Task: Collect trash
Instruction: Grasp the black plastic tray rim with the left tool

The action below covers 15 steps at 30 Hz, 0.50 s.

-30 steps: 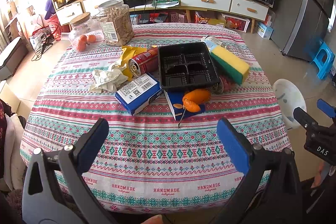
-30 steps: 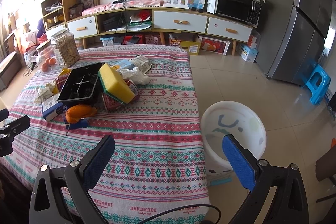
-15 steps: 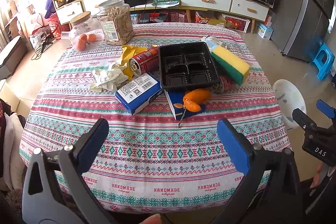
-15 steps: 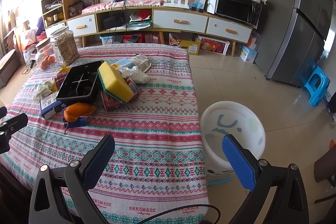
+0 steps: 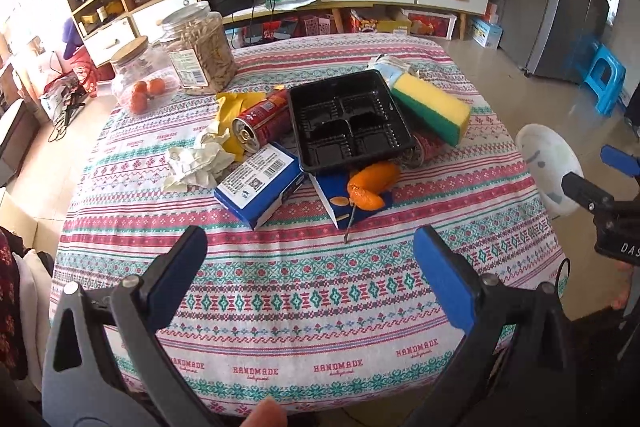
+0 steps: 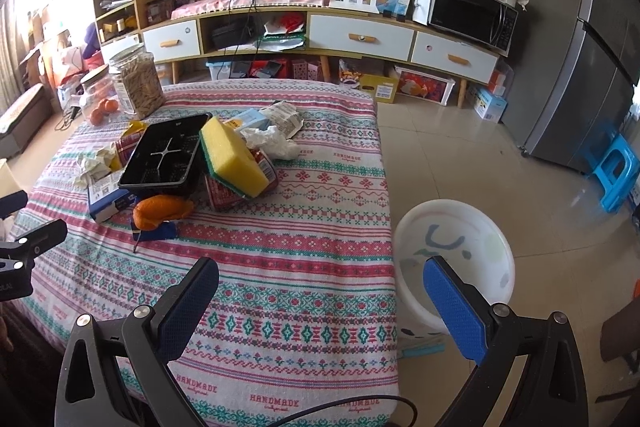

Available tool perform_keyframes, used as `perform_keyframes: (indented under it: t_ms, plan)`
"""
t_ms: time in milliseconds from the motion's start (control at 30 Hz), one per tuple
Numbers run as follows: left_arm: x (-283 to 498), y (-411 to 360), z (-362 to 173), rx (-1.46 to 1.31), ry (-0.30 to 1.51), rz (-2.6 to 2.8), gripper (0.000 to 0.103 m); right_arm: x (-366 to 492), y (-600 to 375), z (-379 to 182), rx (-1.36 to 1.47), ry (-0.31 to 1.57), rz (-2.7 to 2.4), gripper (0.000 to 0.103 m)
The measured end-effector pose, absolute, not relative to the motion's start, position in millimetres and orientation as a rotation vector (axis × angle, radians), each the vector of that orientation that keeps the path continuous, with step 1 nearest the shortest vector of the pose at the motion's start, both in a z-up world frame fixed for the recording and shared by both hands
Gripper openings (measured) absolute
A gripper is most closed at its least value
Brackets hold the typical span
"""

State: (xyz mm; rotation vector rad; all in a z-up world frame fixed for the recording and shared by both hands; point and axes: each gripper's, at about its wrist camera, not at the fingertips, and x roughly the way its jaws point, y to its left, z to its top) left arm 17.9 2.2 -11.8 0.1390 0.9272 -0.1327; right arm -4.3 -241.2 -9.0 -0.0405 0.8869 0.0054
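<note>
Trash lies piled mid-table: a black plastic tray (image 5: 348, 125) (image 6: 164, 155), a red can (image 5: 262, 125), crumpled white paper (image 5: 198, 163), a blue-white box (image 5: 260, 185), orange peel (image 5: 370, 183) (image 6: 160, 211) on a blue card, a yellow-green sponge (image 5: 432, 107) (image 6: 234, 157), and white wrappers (image 6: 276, 131). A white bin (image 6: 454, 255) (image 5: 546, 163) stands on the floor right of the table. My left gripper (image 5: 312, 275) is open and empty, above the table's near edge. My right gripper (image 6: 320, 307) is open and empty, over the near right corner.
Two glass jars (image 5: 200, 55) stand at the table's far left, one holding oranges (image 5: 146, 91). A patterned cloth (image 5: 304, 291) covers the table. A long cabinet (image 6: 360, 35) with a microwave lines the back wall. A fridge (image 6: 592, 67) and blue stool (image 6: 618, 171) stand right.
Both grippers have shifted only slightly; the right view has panned a little toward the table. Nothing on the table has moved.
</note>
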Motion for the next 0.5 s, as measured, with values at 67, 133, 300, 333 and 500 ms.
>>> perform_keyframes:
  t_ms: [67, 133, 300, 333, 500]
  plan:
    - [29.3, 10.7, -13.2, 0.108, 0.964, -0.134, 0.102, 4.2, -240.5, -2.9, -0.051, 0.899, 0.02, 0.103]
    - [44.2, 20.9, -15.6, 0.055, 1.01, -0.146, 0.102, 15.6, -240.9, 2.7, -0.049, 0.924, 0.046, 0.103]
    - [81.5, 23.2, -23.7, -0.013, 1.117, -0.234, 0.102, 51.0, -239.5, 8.0, -0.065, 1.018, 0.054, 0.103]
    - [89.3, 21.0, -25.8, -0.021, 1.129, -0.246, 0.102, 59.0, -239.5, 7.5, -0.055, 1.036, 0.061, 0.103]
    - [122.4, 13.5, -40.5, -0.065, 1.162, -0.266, 0.097, 83.1, -241.9, -2.9, -0.024, 1.027, 0.056, 0.103]
